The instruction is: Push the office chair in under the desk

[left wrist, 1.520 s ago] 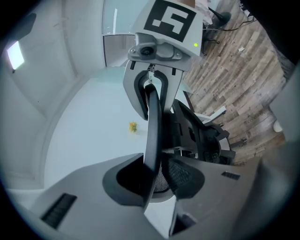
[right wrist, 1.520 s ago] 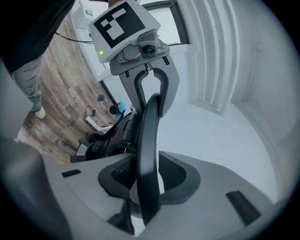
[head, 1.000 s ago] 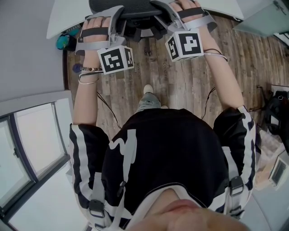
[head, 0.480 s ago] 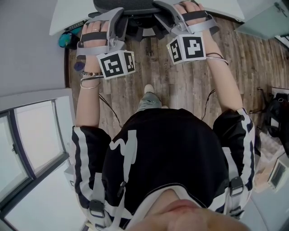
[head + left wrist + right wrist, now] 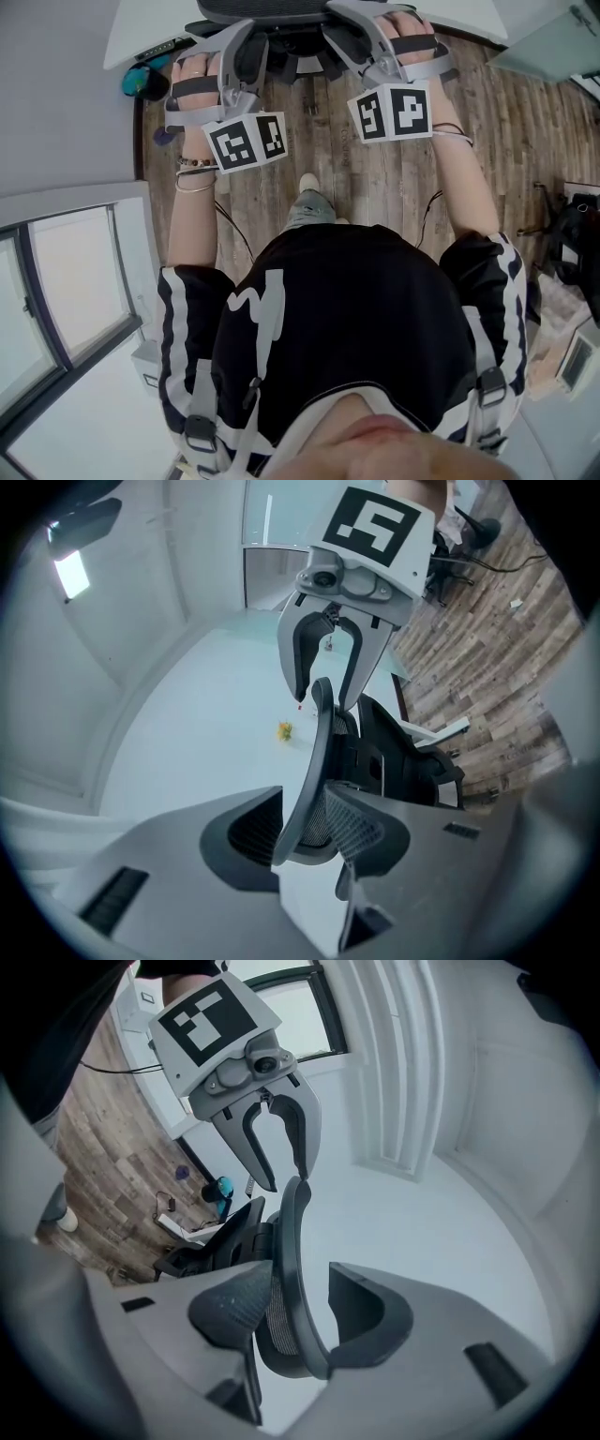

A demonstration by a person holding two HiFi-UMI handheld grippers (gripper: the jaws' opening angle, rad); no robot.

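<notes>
We are pinching the office chair (image 5: 272, 9) by its backrest rim with the left tongs (image 5: 314, 822), while the right tongs (image 5: 300, 1321) are clamping that same rim further along, probably so the push is going in square without swivelling. The white tabletop (image 5: 187, 752) is lying just beyond both tongs. Both forearms are reaching straight ahead, hands level and palms down.

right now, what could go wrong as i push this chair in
The left gripper and right gripper clamp only the thin top rim of the backrest, so a hard shove might slip them off. The armrest could hit the edge of the desk if it sits too high.
</notes>
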